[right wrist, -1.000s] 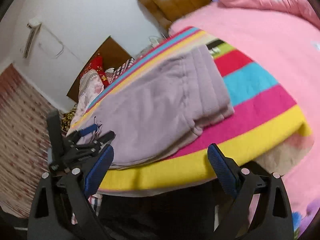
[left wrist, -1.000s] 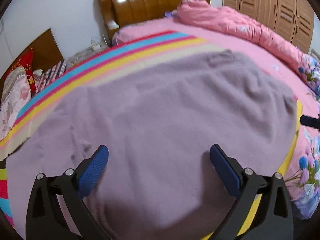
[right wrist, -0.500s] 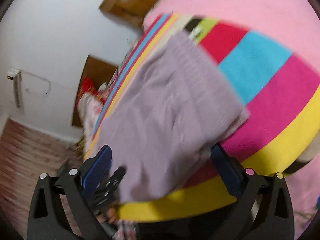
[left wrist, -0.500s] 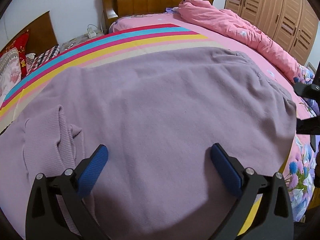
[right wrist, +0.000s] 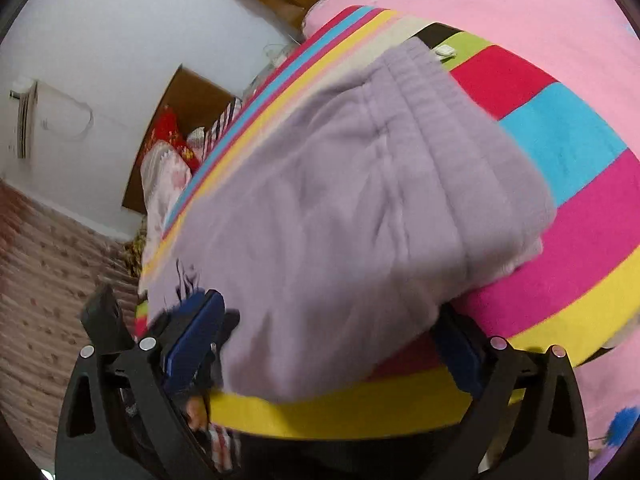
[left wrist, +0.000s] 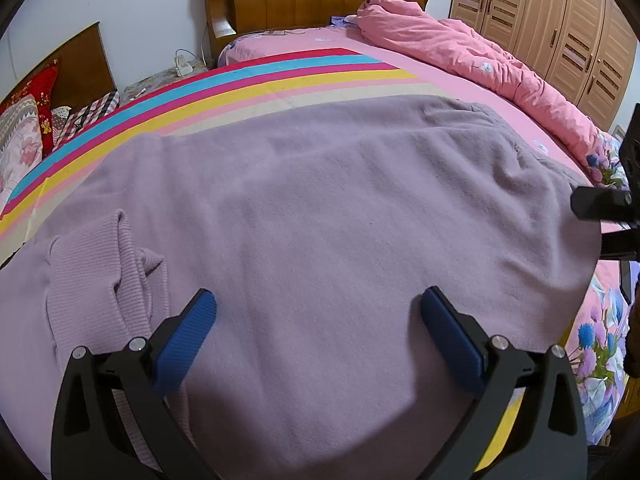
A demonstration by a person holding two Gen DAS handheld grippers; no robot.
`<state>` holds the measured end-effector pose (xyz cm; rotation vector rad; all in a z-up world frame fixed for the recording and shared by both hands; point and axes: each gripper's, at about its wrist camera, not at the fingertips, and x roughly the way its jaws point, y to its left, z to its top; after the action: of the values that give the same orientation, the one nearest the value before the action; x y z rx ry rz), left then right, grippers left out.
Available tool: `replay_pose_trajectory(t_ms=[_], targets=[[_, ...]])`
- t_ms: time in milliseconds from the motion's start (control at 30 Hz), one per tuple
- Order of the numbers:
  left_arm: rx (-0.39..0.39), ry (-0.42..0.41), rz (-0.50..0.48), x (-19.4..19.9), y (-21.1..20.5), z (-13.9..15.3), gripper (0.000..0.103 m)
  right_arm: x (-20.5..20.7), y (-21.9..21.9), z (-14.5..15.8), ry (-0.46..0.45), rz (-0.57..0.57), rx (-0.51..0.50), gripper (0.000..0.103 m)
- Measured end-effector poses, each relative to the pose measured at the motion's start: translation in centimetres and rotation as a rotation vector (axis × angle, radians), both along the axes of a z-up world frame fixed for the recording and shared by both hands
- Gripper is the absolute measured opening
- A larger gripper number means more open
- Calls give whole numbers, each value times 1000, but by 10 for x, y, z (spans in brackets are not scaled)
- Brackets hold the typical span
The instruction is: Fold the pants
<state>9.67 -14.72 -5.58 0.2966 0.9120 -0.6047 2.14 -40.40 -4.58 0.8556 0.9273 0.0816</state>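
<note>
Lilac fleece pants (left wrist: pixel 320 216) lie spread across the striped blanket, folded lengthwise, with a ribbed cuff (left wrist: pixel 100 264) bunched at the near left. My left gripper (left wrist: pixel 318 328) hovers open just above the near part of the fabric, holding nothing. In the right wrist view the same pants (right wrist: pixel 352 208) show their elastic waistband (right wrist: pixel 416 80) at the far end. My right gripper (right wrist: pixel 326 340) stands open at the bed's edge, its fingers either side of the near corner of the cloth. The right gripper's black body (left wrist: pixel 608 204) shows at the right edge of the left wrist view.
A rainbow-striped blanket (left wrist: pixel 256 80) covers a pink bed with a wooden headboard (left wrist: pixel 312 4). A pink duvet (left wrist: pixel 472 56) is heaped at the far right, before wooden wardrobes (left wrist: pixel 560 24). Pillows (left wrist: pixel 24 132) are piled at the left. The other gripper (right wrist: pixel 108 320) shows low left.
The left view has pulled back, bringing the ribbed cuff into sight. The right gripper has moved closer, so the near corner of the pants now sits between its fingers.
</note>
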Motion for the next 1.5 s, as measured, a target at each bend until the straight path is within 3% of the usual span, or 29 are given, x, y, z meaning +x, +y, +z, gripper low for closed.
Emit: replay_pose_trajectory(t_ms=[67, 133, 200, 233, 333, 400, 500, 633, 700, 767, 833, 933, 1000, 1100, 1133, 1233, 1300, 1333, 1400, 1433, 1500], targets=[[0, -1, -1, 0, 1, 0, 102, -1, -11, -3, -24, -74, 25, 83], [-3, 0, 2, -2, 3, 4, 101, -2, -26, -6, -31, -170, 51, 81], [-47, -15, -13, -9, 13, 24, 96, 3, -32, -8, -39, -200, 79, 80], [-91, -73, 6, -14, 27, 47, 96, 4, -33, -8, -40, -208, 72, 75], [-165, -178, 141, -10, 82, 96, 99, -2, -39, -13, -54, -243, 63, 52], [-147, -189, 284, 6, 129, 105, 101, -8, -43, -19, -70, -252, 92, 48], [-42, -163, 436, 26, 174, 85, 100, -15, -43, -21, -109, -263, 83, 42], [16, -65, 456, 36, 192, 44, 100, -21, -49, -24, -157, -311, 136, 40], [118, -26, 445, 40, 185, 11, 102, -25, -52, -27, -169, -332, 171, 37], [87, -61, 450, 36, 190, 8, 102, -25, -53, -24, -189, -345, 179, 33], [97, -52, 447, 38, 190, 7, 102, -25, -47, -7, -237, -340, 135, 32], [92, -42, 443, 38, 193, 6, 102, -8, -19, 39, -319, -304, -28, 31], [15, -37, 459, 33, 209, 17, 100, 5, 12, 75, -386, -242, -150, 30], [-257, -39, 544, 21, 265, 51, 101, 31, 83, 129, -497, -104, -336, 30], [-305, -45, 566, 16, 276, 60, 101, 42, 119, 146, -546, -34, -410, 30], [-526, -5, 577, 7, 324, 76, 101, 62, 225, 170, -615, 180, -625, 30], [-661, 45, 583, 3, 350, 74, 101, 66, 296, 162, -644, 338, -751, 30], [-692, 64, 586, 2, 359, 72, 101, 65, 342, 145, -648, 471, -819, 29], [-741, 102, 570, -1, 370, 65, 101, 59, 388, 114, -644, 617, -899, 27], [-757, 119, 561, -2, 372, 62, 101, 53, 414, 85, -621, 705, -964, 26], [-782, 162, 534, -5, 373, 54, 101, 44, 434, 43, -582, 785, -1050, 26]])
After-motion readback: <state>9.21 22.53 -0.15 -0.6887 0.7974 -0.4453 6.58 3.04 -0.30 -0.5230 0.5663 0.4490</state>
